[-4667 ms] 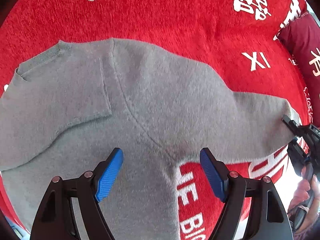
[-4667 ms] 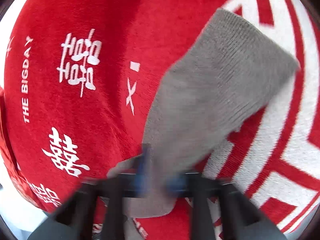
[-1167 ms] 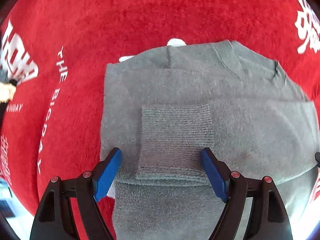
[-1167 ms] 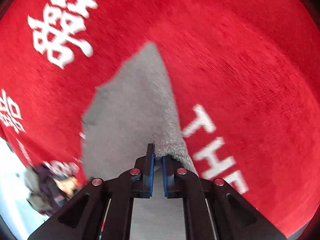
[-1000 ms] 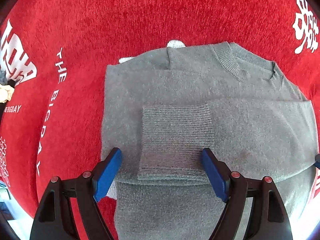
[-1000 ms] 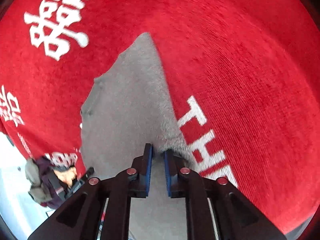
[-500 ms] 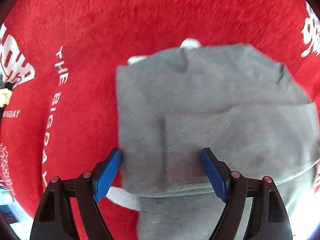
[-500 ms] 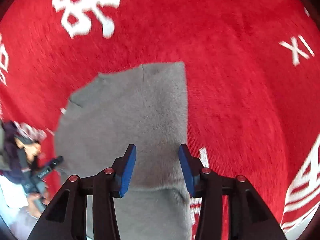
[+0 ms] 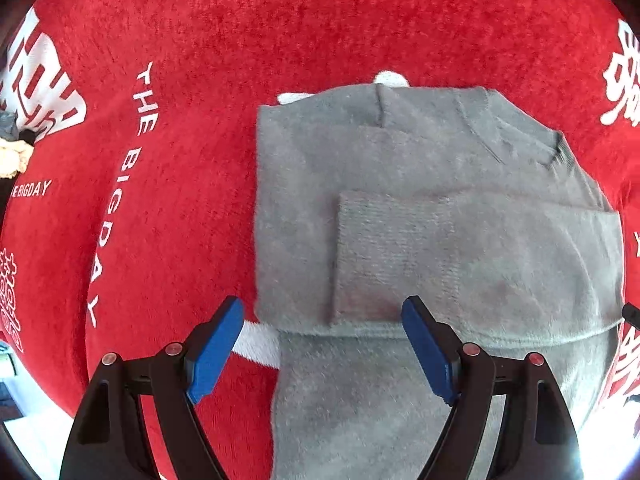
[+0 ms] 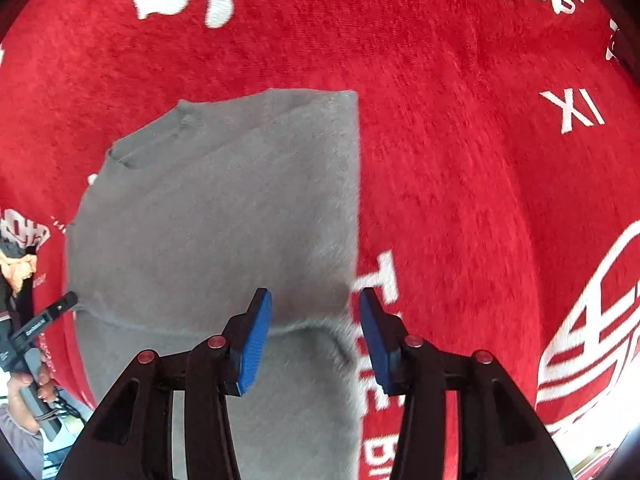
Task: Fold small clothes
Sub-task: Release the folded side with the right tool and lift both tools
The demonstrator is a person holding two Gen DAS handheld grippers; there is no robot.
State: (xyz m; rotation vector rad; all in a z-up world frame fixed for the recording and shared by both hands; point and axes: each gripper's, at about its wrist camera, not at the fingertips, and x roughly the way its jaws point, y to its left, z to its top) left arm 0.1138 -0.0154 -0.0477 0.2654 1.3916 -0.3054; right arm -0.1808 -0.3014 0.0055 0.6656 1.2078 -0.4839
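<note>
Lower body of the grey sweater [image 9: 420, 208] cut off by the bottom edge in both wrist views, hem out of sight. Underside of its folded sleeve cuff [image 9: 392, 256] and whatever lies beneath the layers hidden. White lettering on the red blanket [image 9: 280, 32] partly covered by the knit and sliced by the round lens border, so most words unreadable; one white stroke disappearing under the sweater's left edge. Smeared by motion along the sweater's right edge [image 10: 352, 240] in the right wrist view. Rear of both tongs lost below the frame. At the far left of the right view, a hand [image 10: 24, 392] on a dark handle, small and half cropped.
</note>
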